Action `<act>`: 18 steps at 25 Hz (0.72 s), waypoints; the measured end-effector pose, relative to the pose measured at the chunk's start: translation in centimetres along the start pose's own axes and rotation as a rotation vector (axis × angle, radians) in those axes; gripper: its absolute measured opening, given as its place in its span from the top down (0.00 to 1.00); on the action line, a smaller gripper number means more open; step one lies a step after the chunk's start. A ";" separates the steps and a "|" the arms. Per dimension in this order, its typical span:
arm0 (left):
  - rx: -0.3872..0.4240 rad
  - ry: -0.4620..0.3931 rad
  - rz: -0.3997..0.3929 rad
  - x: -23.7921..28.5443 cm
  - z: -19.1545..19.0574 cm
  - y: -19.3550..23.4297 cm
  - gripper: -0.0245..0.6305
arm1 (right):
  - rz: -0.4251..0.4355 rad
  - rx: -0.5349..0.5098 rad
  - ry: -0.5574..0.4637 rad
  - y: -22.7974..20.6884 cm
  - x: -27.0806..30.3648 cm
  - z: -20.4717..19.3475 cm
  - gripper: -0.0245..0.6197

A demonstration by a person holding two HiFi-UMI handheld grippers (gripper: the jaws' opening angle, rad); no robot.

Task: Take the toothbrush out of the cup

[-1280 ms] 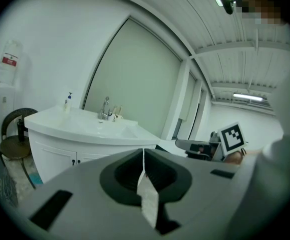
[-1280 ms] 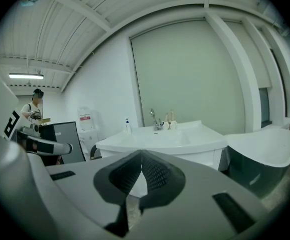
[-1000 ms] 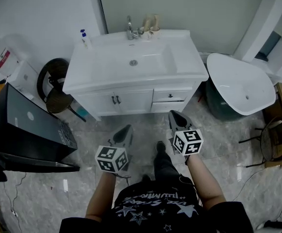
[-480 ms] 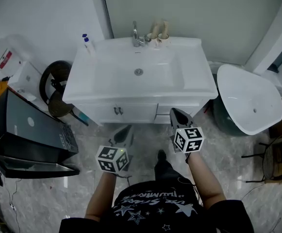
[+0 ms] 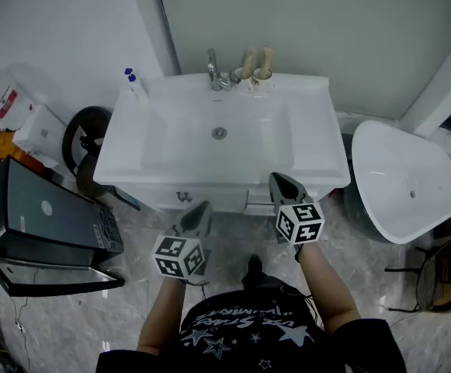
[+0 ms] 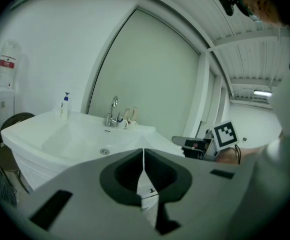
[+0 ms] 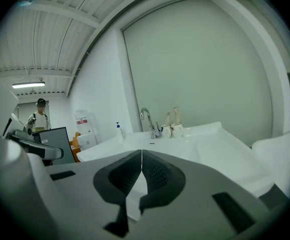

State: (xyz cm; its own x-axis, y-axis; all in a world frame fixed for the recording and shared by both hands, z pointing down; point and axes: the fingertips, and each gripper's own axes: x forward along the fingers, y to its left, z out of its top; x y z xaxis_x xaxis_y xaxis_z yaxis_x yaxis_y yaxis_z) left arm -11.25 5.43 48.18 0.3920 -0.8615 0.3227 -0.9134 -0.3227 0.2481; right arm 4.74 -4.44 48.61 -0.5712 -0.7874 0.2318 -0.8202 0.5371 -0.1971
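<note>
Toothbrush and cup stand at the back edge of a white washbasin, well apart from the person facing it with tongs in each hand. The left tongs and the right tongs are both pressed together and pinch nothing; each gripper view shows the two jaws meeting along a thin line. In the head view the right pair's tip lies at the basin's front rim, while the left pair sits lower, in front of the cabinet. Beyond them, across the bowl, a faucet rises at the back, with a second cup between it and the first. A pale upright thing pokes from each cup, too small to tell which is the brush. A soap bottle stands at the far left corner. The step in hand appears to be the approach, with the toothbrush not yet reached. The next move likely calls for carrying one pair across the bowl, spreading its jaws, pinching the handle above the cup's rim, and lifting straight up so neither cup tips.
</note>
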 end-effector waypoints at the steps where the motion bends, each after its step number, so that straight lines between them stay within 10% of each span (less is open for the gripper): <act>1: 0.000 0.001 0.003 0.6 0.2 0.0 0.93 | 0.004 0.001 0.002 -0.5 0.4 0.2 0.94; 18: -0.009 0.009 0.070 7.1 1.9 -1.6 0.93 | 0.065 0.026 0.029 -7.3 4.3 1.8 0.94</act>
State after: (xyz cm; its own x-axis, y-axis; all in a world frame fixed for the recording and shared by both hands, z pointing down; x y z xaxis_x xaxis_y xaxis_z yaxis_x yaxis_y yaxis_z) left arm -7.20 -0.89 48.36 0.3283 -0.8781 0.3480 -0.9376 -0.2582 0.2330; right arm 8.31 -12.32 49.36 -0.6245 -0.7415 0.2453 -0.7803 0.5786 -0.2374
